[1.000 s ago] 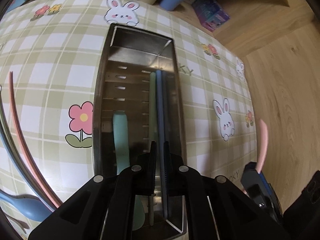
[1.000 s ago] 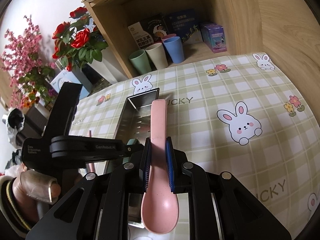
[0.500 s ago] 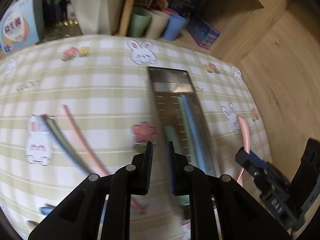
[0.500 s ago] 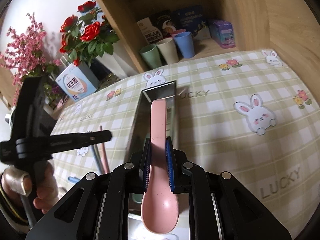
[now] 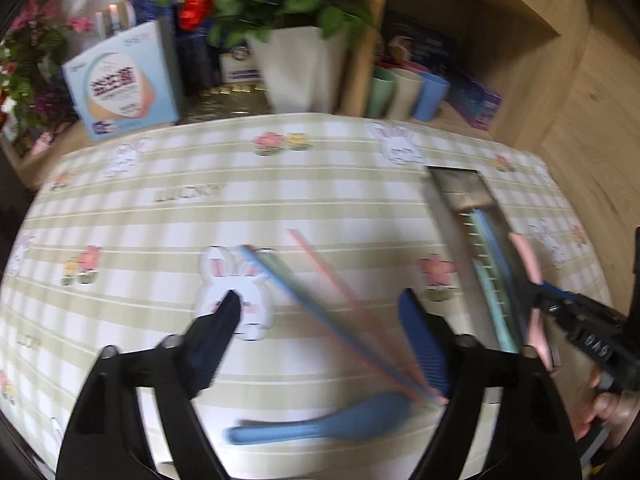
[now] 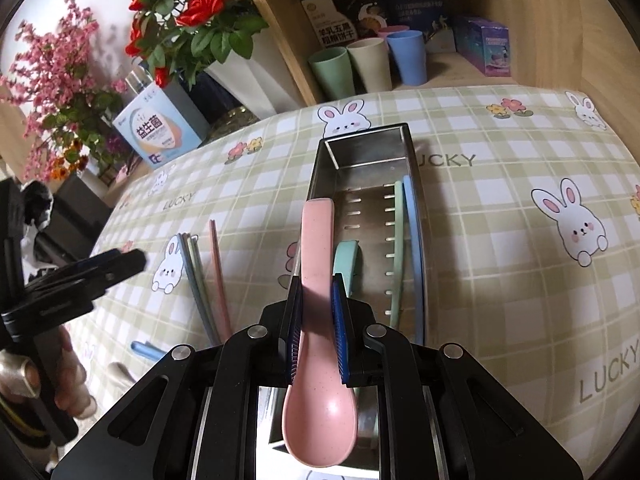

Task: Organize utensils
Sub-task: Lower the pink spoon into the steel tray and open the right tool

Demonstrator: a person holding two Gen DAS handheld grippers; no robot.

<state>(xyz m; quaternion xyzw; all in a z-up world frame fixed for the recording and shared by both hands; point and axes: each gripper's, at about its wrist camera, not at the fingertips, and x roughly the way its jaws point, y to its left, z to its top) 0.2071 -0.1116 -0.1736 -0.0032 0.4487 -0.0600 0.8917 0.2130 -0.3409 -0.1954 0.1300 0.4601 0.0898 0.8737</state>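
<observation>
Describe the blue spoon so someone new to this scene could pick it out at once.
On the checked bunny tablecloth, left of the metal tray, a bundle of chopsticks lies loose. The blue spoon lies at their near end, crosswise. It is the only spoon on the cloth, broad-bowled, unlike the thin sticks.

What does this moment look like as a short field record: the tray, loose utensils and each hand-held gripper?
tray: steel tray on the checked cloth, holding a green chopstick, a blue chopstick and a green spoon
loose utensils: chopsticks and blue spoon on the cloth
left hand-held gripper: jaws opening, nothing between them
right hand-held gripper: shut on pink spoon, over the tray
</observation>
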